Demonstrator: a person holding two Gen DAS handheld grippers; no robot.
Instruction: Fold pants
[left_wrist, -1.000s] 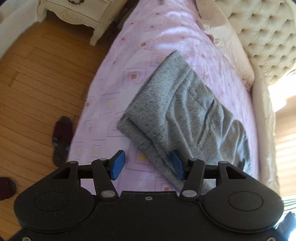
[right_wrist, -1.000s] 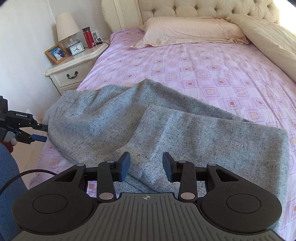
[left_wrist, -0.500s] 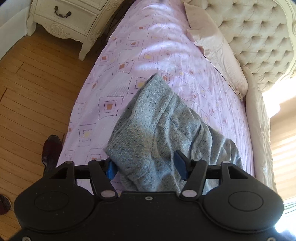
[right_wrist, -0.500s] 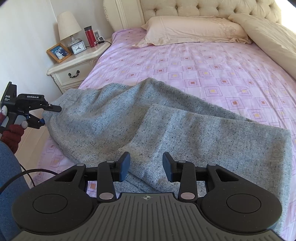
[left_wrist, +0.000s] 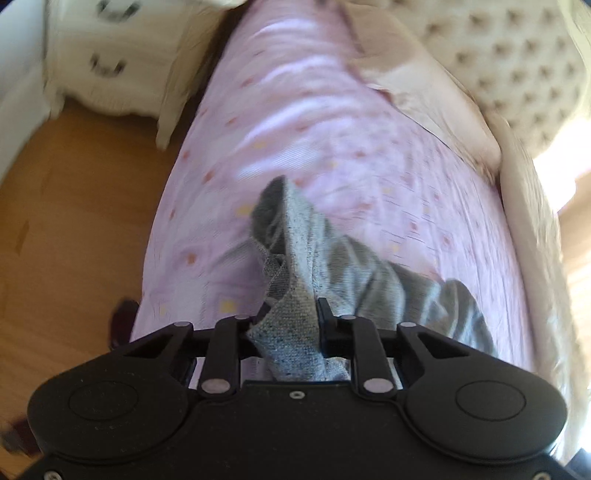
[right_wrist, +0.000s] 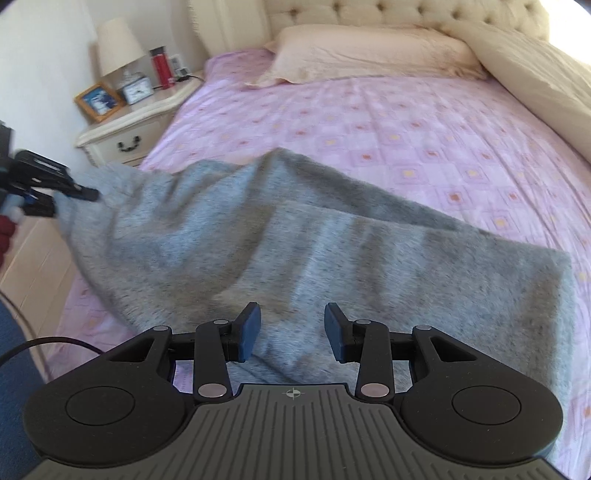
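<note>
I see one pair of pants (right_wrist: 295, 251), gray and fuzzy with tiny dark specks. They lie in soft folds on one pink bed sheet (right_wrist: 406, 122) with little square shapes on it.

I have two grippers. My left gripper (left_wrist: 286, 325) is closing its jaws, and a bunched corner of the pants sits right between them, pinched and lifted off the sheet. From there the cloth hangs away in a crumpled rope shape, down and to the right of that gripper. In my right view, the left gripper (right_wrist: 79, 192) shows far off to the left, at the pants' edge.

My right gripper (right_wrist: 291, 332) has its two blue pads spread apart. The flat part of the pants lies just ahead of and under them, but nothing is squeezed.

Far ahead of the right gripper I count two cream pillows (right_wrist: 369, 51) and a puffy buttoned headboard (right_wrist: 369, 13). To the far left is one white nightstand (right_wrist: 125, 129). On it are one lamp (right_wrist: 118, 48), one red bottle (right_wrist: 160, 68), one small clock (right_wrist: 138, 88) and one picture frame (right_wrist: 98, 101).
</note>
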